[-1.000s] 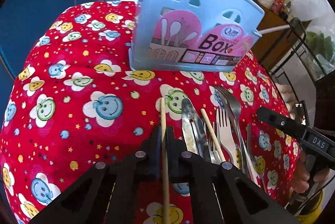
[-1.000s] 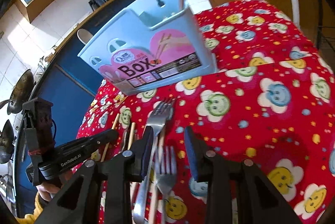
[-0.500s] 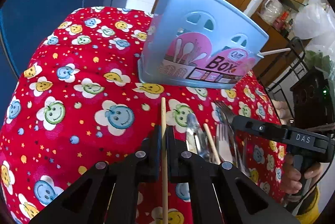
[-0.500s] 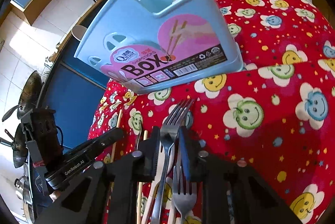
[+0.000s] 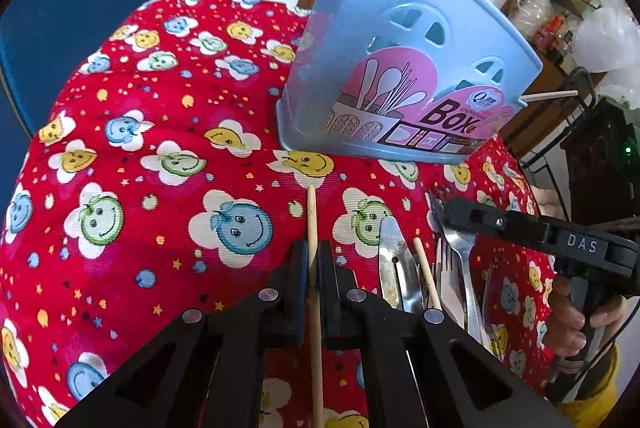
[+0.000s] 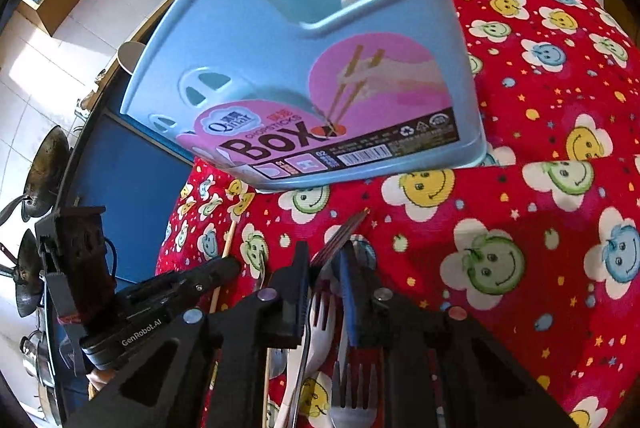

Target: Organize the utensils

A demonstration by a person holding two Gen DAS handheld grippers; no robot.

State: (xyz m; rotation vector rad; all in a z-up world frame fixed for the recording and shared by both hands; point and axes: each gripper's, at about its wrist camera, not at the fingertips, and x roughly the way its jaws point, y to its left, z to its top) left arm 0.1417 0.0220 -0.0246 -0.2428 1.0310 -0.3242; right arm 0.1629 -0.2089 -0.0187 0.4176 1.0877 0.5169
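Both grippers now pinch a utensil each, with the blue chopsticks box [image 5: 400, 68] standing just ahead on the smiley-print cloth [image 5: 160, 164].

Leftmost, the left gripper [image 5: 313, 268] is pressed onto a wooden chopstick [image 5: 312, 212] whose long axis runs straight along the fingers, tip aimed at the box's base. Beside it lie a knife [image 5: 394, 252], a second chopstick [image 5: 426, 268] and forks. Further right, the right gripper [image 6: 326, 268] clamps a steel fork [image 6: 340, 236], tines tilted up toward the box. Each piece, I'd judge, should be lifted clear of the pile, turned upright, then lowered into an open compartment without nudging the light box.
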